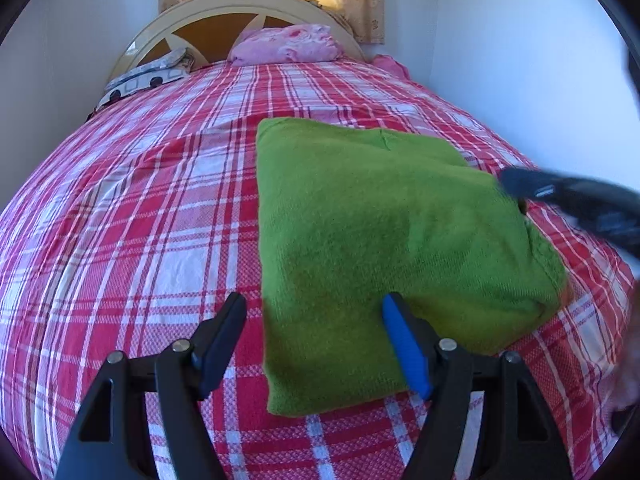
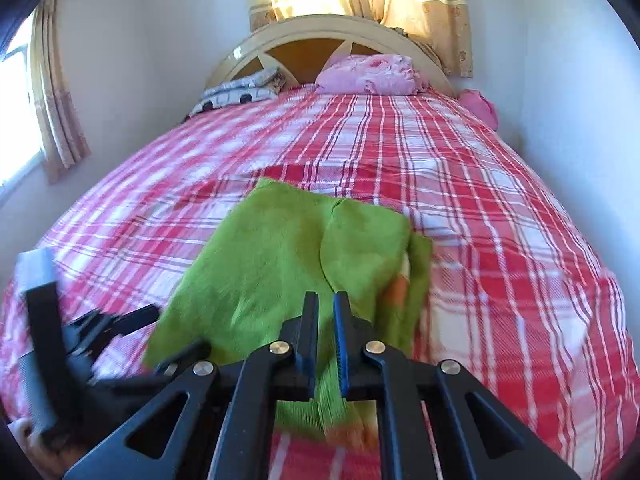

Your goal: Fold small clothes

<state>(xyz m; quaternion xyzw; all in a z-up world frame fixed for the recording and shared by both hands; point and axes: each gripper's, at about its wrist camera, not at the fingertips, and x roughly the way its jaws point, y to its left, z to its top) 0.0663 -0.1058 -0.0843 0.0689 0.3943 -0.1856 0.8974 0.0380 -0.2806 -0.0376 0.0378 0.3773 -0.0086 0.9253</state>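
Black fingers fill the bottom of both views. On the right gripper (image 2: 325,308) the jaws stand almost together with green cloth (image 2: 280,256) running down between them, so it is pinching the garment's near edge. On the left gripper (image 1: 314,308) the jaws stand wide apart with nothing between the pads; its blue-padded finger (image 1: 404,344) overlaps the cloth's near left part, but I cannot tell whether it touches.

And the cloth itself (image 1: 380,248)? It lies on the plaid bedspread (image 1: 140,208), mid-bed, right of centre in the left view, as a thick, roughly rectangular pad with a rounded, doubled edge on its right side. In the right view a flap sits lifted over the layer beneath, and an orange patch (image 2: 398,286) peeks out at the right edge.

My read: one fold is in, possibly two, and a further fold is under way on the right side. Left to do, by my judgement: lay that held edge down, square the corners, flatten the bundle. A pink pillow (image 1: 288,44) and a patterned bundle (image 1: 148,76) rest far off by the headboard (image 1: 224,4).
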